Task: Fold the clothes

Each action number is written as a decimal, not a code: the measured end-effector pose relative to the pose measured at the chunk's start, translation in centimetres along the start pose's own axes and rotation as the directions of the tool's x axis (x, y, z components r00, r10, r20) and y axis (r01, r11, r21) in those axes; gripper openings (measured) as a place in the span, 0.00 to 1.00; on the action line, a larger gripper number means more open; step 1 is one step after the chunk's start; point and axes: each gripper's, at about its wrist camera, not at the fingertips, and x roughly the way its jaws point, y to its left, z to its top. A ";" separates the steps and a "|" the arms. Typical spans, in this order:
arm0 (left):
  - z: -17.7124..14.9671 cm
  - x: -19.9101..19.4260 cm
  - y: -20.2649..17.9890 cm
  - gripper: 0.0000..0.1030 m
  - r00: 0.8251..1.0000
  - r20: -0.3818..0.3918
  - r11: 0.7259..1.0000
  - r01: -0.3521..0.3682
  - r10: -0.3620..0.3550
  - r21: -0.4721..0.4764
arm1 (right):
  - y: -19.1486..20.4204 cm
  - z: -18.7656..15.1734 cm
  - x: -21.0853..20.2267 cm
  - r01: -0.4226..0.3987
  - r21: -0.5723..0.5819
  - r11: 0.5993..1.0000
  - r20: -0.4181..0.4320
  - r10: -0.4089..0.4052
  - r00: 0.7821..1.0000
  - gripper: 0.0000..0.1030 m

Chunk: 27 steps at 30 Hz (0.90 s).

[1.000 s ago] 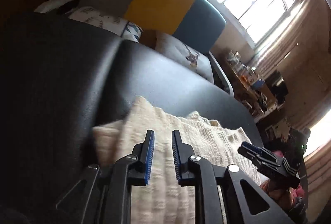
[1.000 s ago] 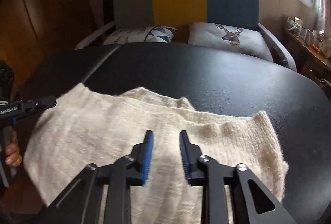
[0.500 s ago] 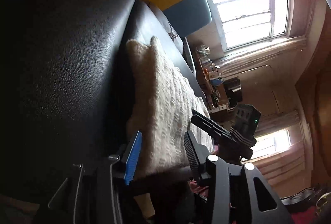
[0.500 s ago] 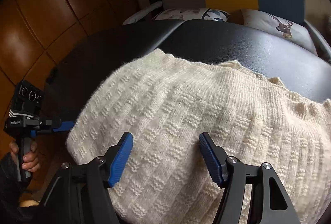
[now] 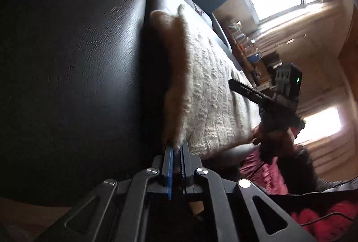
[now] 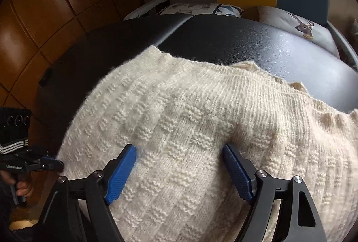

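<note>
Blue-padded left gripper (image 5: 176, 148) is now pinching the near edge of the fluffy cream knitted sweater (image 6: 190, 130); a moment ago its fingers were apart. Black right gripper (image 6: 179, 159) is pressing wide open on the sweater's middle. The sweater is lying on the black leather table (image 6: 246, 41), so a fold looks ready to start.

Bare black tabletop (image 6: 257, 45) beyond sweater (image 6: 190, 119)
</note>
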 end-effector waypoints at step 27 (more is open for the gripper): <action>10.5 3.8 -1.7 0.09 0.964 0.111 0.969 -0.245 0.243 0.006 | -8.1 -1.6 -4.3 -0.009 0.162 0.987 0.102 -0.008 0.995 0.92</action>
